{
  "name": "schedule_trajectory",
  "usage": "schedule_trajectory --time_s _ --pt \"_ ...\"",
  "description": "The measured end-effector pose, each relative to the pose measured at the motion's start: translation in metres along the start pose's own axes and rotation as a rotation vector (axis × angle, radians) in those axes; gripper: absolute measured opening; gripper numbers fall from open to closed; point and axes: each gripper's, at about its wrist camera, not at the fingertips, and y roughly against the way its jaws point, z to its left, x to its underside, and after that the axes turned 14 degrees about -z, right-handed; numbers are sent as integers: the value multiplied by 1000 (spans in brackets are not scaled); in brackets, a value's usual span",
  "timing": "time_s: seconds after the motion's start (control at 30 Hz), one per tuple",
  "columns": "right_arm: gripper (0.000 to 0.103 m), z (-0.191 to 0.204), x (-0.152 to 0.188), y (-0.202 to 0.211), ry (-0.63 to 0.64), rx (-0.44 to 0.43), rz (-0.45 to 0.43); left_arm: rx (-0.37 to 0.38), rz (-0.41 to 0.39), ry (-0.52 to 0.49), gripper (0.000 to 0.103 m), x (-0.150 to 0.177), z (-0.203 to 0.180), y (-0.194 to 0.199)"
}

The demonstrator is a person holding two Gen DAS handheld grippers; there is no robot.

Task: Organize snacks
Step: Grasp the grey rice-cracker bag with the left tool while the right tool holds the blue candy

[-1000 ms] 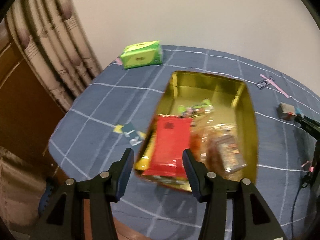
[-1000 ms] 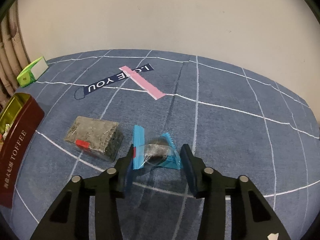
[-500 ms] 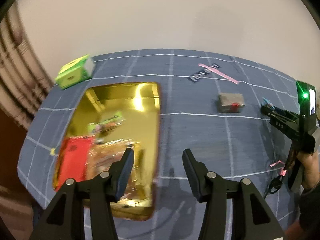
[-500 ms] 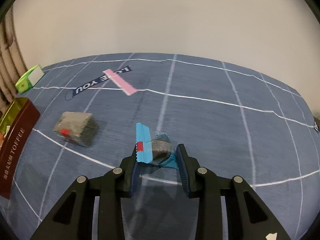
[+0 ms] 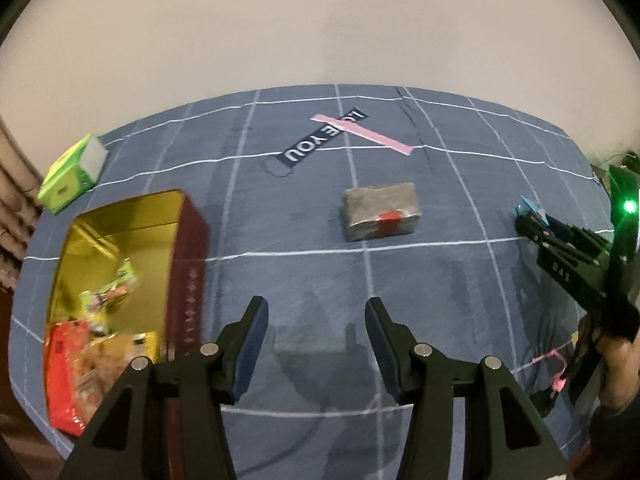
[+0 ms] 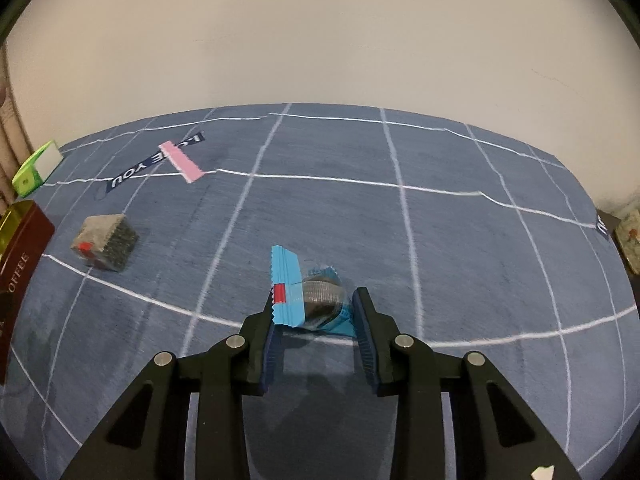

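- Gripping blue-wrapped round snack packet (image 6: 310, 300): right gripper (image 6: 314, 320) jaws clamped on it, above blue grid-cloth counter (image 6: 440, 240).
- Left gripper (image 5: 316, 338) jaws spread, nothing between, beside gold-lined red tin (image 5: 188, 248).

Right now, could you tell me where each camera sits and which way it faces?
Left wrist: on the open left gripper, facing across the table; the toffee tin lies left, the right gripper far right.
Right wrist: on the right gripper, shut on the blue snack packet.
Both show the grey packet and green box.
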Motion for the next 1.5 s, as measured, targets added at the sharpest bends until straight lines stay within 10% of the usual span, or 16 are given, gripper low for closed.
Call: schedule_trajectory --time_s 0.5,1.5 --pt "33 -8 4 1 -37 1 11 68 -3 10 79 -23 -37 -30" --pt "34 -10 5 1 -51 -9 9 -8 33 131 79 -40 -35 -94"
